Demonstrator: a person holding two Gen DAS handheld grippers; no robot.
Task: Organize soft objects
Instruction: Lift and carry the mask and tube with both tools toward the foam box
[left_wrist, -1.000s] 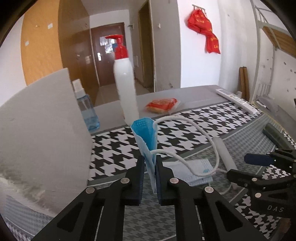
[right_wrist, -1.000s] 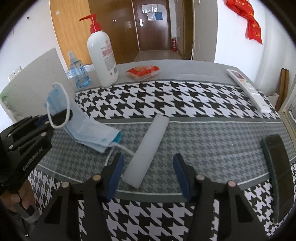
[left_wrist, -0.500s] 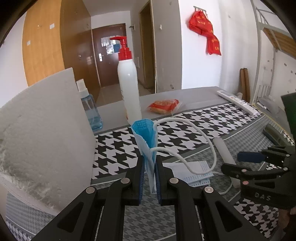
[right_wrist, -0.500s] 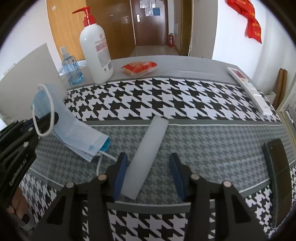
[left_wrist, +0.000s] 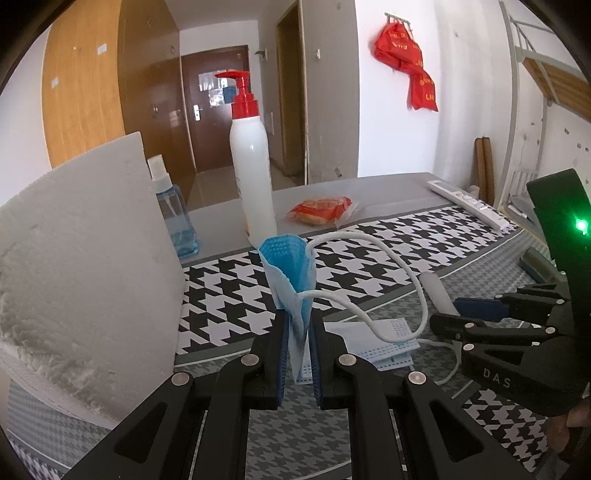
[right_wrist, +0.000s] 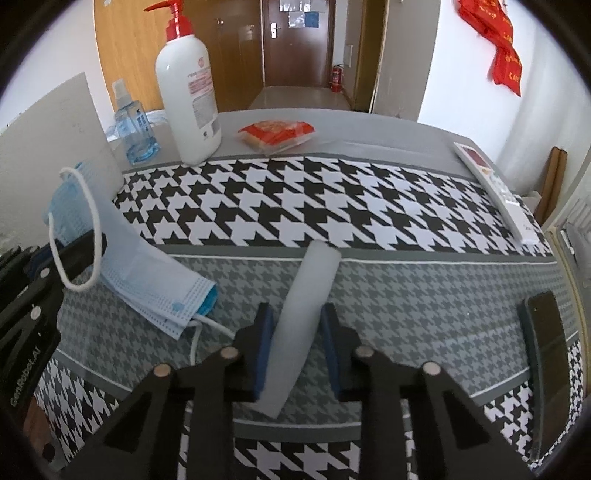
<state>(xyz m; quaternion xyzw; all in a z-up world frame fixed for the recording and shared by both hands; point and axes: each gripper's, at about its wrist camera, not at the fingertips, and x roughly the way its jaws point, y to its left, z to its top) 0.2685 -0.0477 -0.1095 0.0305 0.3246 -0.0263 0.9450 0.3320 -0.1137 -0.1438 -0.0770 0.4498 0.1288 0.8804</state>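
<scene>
The white foam roll (right_wrist: 309, 317), a smooth matte cylinder, lies low in the centre of the right wrist view on the grey houndstooth band of the tablecloth (right_wrist: 424, 288), its far end reaching the pale stripe that borders the bold black-and-white band; the right gripper (right_wrist: 295, 350) straddles its near half, jaws having just been closing, and both blue pads now sit against its sides in a grasp. Left of it lies the blue face mask (right_wrist: 147, 280), pleated soft fabric with a dotted edge, one end resting on the cloth and the other lifted toward the left edge of the frame, where the left gripper (left_wrist: 297, 354) is clenched on it; in the left wrist view that pinched end stands upright between the pads in the lower centre, the white elastic ear loop (left_wrist: 399, 273) arcing to the right. A white foam board (left_wrist: 85, 266) with a fuzzy, grainy face fills the left of that view. Toward the top of the right wrist view stand a glossy white pump bottle (right_wrist: 190, 99) with a red head and a small clear blue spray bottle (right_wrist: 133, 125), beside a crinkly red snack packet (right_wrist: 277, 134); a white remote (right_wrist: 498, 192) lies at the right and a dark glossy phone (right_wrist: 546, 376) at the lower right
</scene>
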